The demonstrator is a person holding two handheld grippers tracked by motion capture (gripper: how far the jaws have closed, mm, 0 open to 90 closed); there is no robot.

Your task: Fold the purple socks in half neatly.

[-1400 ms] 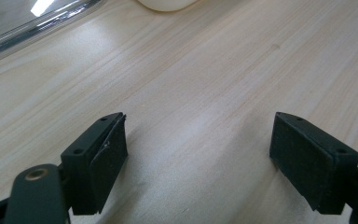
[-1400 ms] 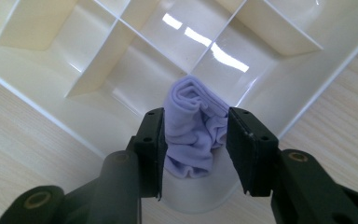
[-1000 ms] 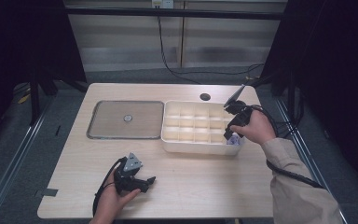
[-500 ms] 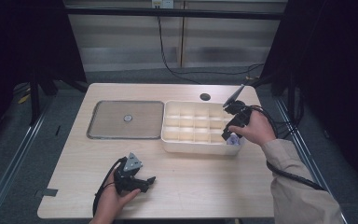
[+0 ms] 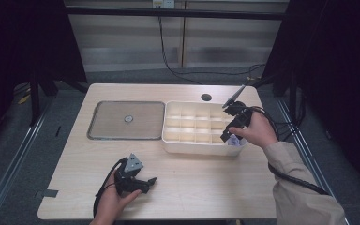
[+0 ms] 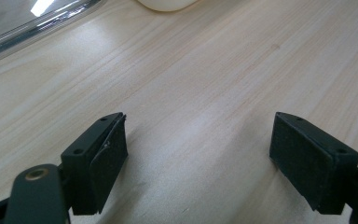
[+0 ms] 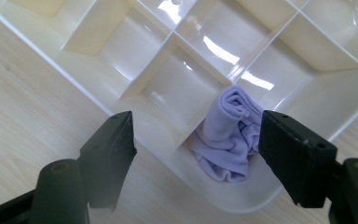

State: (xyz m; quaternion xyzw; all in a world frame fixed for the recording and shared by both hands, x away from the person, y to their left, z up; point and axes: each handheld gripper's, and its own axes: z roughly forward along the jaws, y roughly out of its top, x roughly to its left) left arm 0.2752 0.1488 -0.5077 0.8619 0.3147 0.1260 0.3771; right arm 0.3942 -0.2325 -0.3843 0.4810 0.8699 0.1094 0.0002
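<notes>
A crumpled lilac cloth (image 7: pixel 228 135) lies in the near right corner compartment of the white divided tray (image 5: pixel 187 146); the high view shows the cloth (image 5: pixel 235 140) just below my right hand. My right gripper (image 7: pixel 196 135) hangs over that corner and points down at it. Its jaws have spread wider within the last second and stand open, one on each side of the cloth, and the pads do not press on it. My left gripper (image 5: pixel 149 181) rests on the table near the front edge. In its own view the left gripper (image 6: pixel 198 149) is open over bare wood.
A flat metal tray (image 5: pixel 108 129) with a small round piece (image 5: pixel 128 118) on it sits left of the white tray. The other compartments of the white tray (image 7: pixel 242 200) hold nothing. A dark hole (image 5: pixel 206 97) marks the wooden table (image 5: pixel 206 187) behind the tray.
My right hand has shifted only slightly over the tray's near right corner. The left hand and its gripper have stayed where they were.
</notes>
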